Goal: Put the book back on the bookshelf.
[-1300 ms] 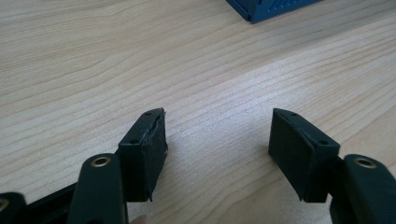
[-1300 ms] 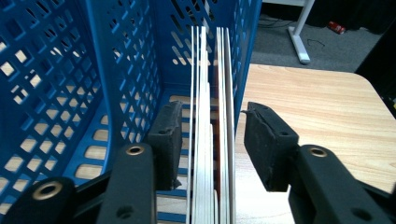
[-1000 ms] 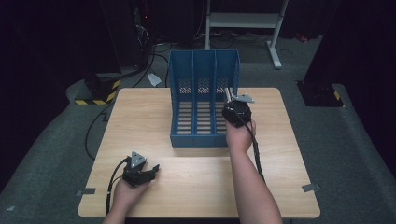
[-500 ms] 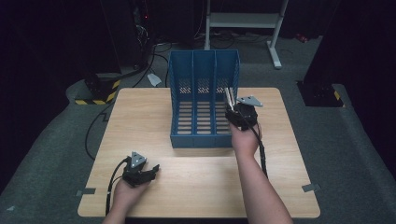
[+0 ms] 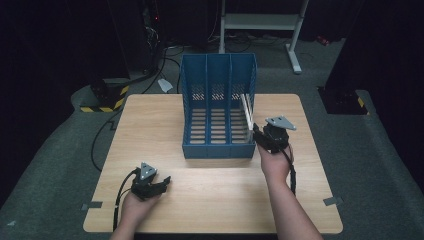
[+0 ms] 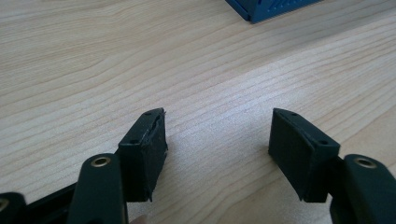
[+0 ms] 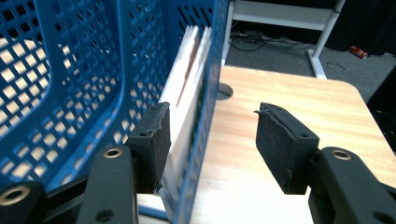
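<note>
Booklet [image 7: 187,93], white, thin, with a dark red stripe on its cover: it stands on edge in the right-hand compartment of the blue file rack [image 5: 218,107], flat against that compartment's outer wall. In the right gripper view it sits just beyond your own left finger, between that finger and the perforated rack wall; the other finger stands outside the rack, over bare wood.

Right gripper [image 5: 261,139]: a second ago it was up at the rack's right wall beside the booklet's upper edge; it has since drawn back toward you along that wall, and its jaws have just been opening. Now half spread, pads pressing on nothing, the booklet and rack wall lying in the gap. Judgement: the booklet reads as delivered and let go; filing looks done for this item.

Left gripper [image 5: 150,184]: resting low over the table [image 5: 150,125] near the front edge, unmoved from a second ago, fingers wide, nothing but bare wood between them. The rack's near corner lies well beyond your fingertips.

Next, probably: clear your right fingers off the rack wall without dragging the booklet out.
</note>
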Tool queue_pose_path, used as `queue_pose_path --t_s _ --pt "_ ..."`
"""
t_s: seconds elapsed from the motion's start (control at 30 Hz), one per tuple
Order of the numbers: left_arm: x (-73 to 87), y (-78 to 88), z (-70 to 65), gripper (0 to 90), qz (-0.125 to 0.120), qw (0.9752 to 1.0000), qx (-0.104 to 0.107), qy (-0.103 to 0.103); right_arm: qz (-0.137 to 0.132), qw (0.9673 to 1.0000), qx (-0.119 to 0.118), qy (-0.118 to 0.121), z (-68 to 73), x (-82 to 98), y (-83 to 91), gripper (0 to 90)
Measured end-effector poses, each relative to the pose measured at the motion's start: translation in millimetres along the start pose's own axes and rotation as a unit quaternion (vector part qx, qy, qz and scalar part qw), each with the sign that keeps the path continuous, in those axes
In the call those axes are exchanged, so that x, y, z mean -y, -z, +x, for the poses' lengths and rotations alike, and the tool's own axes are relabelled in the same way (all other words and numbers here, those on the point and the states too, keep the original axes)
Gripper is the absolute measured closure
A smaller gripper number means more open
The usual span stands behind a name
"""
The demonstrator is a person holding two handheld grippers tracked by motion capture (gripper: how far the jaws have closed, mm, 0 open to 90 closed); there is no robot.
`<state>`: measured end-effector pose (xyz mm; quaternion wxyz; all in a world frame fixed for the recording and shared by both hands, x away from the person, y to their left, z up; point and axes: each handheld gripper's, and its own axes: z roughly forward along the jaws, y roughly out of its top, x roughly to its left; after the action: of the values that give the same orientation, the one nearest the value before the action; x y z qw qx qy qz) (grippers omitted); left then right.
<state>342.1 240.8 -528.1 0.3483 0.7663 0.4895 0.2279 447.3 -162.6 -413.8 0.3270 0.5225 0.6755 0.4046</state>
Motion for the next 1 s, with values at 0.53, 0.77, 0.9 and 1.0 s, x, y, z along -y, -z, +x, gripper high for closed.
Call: queue_pose_path --t_s 0.53,0.77,0.9,1.0 --pt "0.0 0.2 -0.2 36.5 0.001 1.0 0.0 -0.001 0.038 0.999 0.007 0.022 -28.6 62.6 11.9 41.6" --pt "0.0 0.3 -0.3 36.5 0.001 1.0 0.0 -0.001 0.077 0.9965 0.006 0.03 -38.8 97.5 13.0 39.4" --pt "-0.1 0.2 -0.2 36.5 0.001 1.0 0.0 -0.001 0.097 0.9952 -0.001 0.016 -43.9 113.6 16.8 36.4" --pt "0.0 0.2 -0.2 36.5 0.001 1.0 0.0 -0.001 0.121 0.9926 -0.005 0.007 -45.2 125.5 20.3 33.5"
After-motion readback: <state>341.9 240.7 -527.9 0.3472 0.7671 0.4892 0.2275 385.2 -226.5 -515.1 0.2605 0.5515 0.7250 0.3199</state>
